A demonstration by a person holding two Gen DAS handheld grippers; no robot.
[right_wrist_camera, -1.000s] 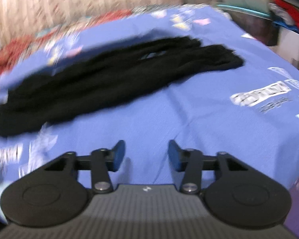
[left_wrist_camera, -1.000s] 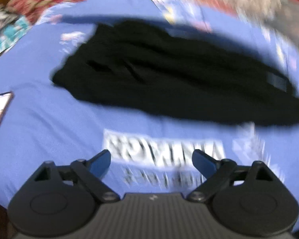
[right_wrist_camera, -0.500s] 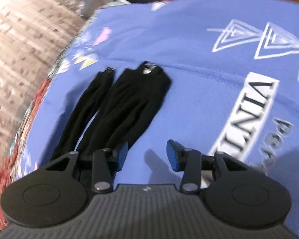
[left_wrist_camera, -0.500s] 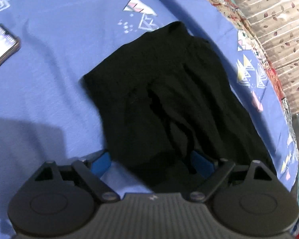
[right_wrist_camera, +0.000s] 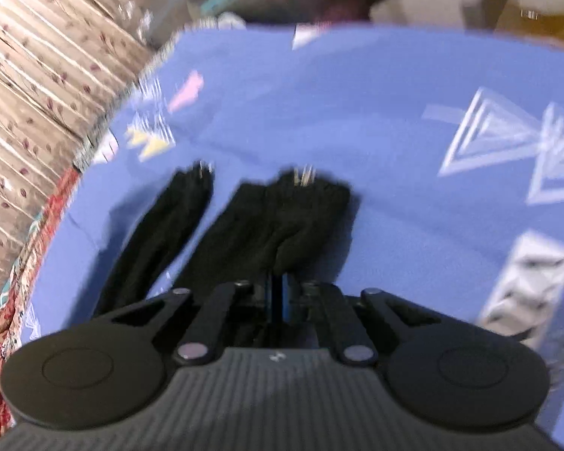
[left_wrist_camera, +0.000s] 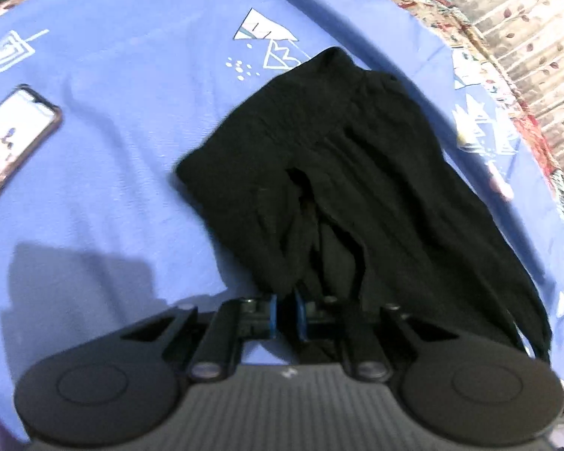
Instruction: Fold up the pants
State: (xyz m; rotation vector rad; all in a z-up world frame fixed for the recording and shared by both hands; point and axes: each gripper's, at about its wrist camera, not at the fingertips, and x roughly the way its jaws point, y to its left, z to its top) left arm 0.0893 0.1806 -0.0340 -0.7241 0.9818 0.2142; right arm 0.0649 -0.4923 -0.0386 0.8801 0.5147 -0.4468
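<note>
Pants (left_wrist_camera: 338, 173) on bedsheet (left_wrist_camera: 131, 56); phone (left_wrist_camera: 11, 139) apparently left

One pair of black pants (left_wrist_camera: 357, 188) with two legs, one smartphone (left_wrist_camera: 13, 139), one blue printed bedsheet (left_wrist_camera: 131, 56) and two grippers, left gripper (left_wrist_camera: 285, 312) and right gripper (right_wrist_camera: 282, 297).

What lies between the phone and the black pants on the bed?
In the left wrist view, only bare blue sheet lies between the phone and the pants.
</note>
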